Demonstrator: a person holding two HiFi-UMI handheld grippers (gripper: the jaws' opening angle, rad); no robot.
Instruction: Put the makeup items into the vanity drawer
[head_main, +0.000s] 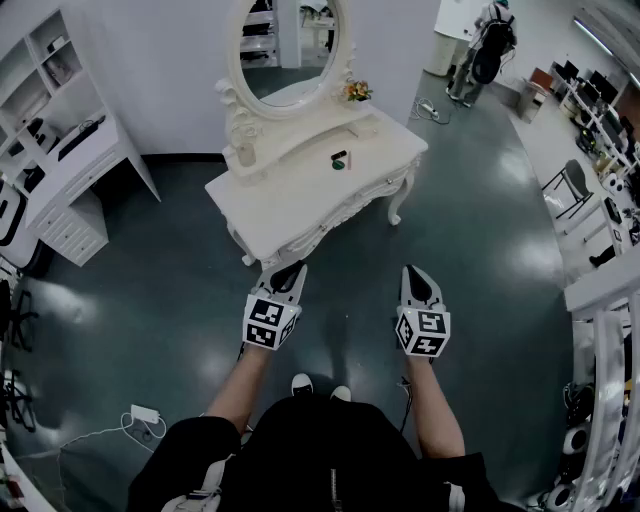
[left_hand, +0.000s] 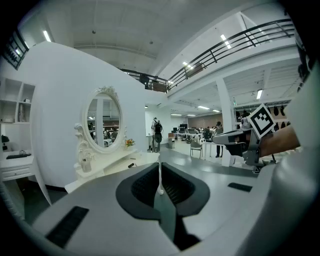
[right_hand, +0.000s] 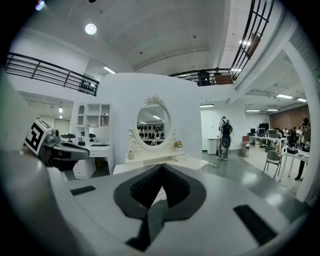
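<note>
- The left gripper (head_main: 289, 272), white plastic with a black-and-white marker cube, has its jaws pressed together with nothing between them.
- The right gripper (head_main: 415, 272), of the same build, also has its jaws closed and empty. It is held beside the left one, the two apart.
- A white carved vanity table (head_main: 300, 178) with an oval mirror (head_main: 290, 45) stands ahead of both pairs of jaws. Its near edge is just beyond the left jaw tips.
- A small dark makeup item with a green patch (head_main: 340, 160) and a thin reddish stick (head_main: 349, 158) lie side by side on the tabletop. They are well ahead of the jaws, between the lines of the two grippers.
- A small bunch of orange flowers (head_main: 357, 92) sits farther beyond them, at the mirror's foot.
</note>
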